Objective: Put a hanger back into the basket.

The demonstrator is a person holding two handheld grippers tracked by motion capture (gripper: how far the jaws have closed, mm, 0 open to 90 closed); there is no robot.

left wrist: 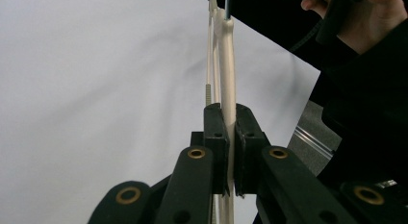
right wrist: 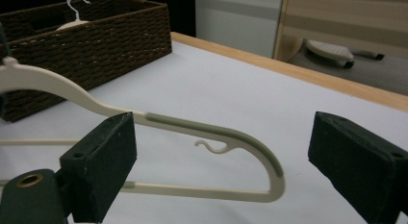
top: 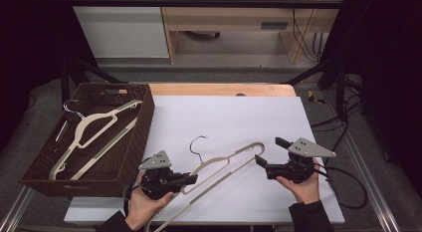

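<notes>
The left gripper [top: 191, 179] is clamping the cream hanger [top: 224, 165] tight on its arm near the neck, holding it over the white mat [top: 224, 117]. The right gripper [top: 268, 151] is standing wide open just beside the hanger's far end, holding nothing. Another hanger [top: 92, 130] is lying in the basket [top: 144, 122] at left. No readable writing is showing anywhere

Pale wooden cabinet [top: 234, 18] standing beyond the table's far edge; white panel [top: 119, 28] adjoining it at left. Grey floor [top: 239, 58] lying between. Black cables [top: 306, 38] hanging at right. Dark frame bar [top: 199, 2] running overhead, surroundings staying dim.
</notes>
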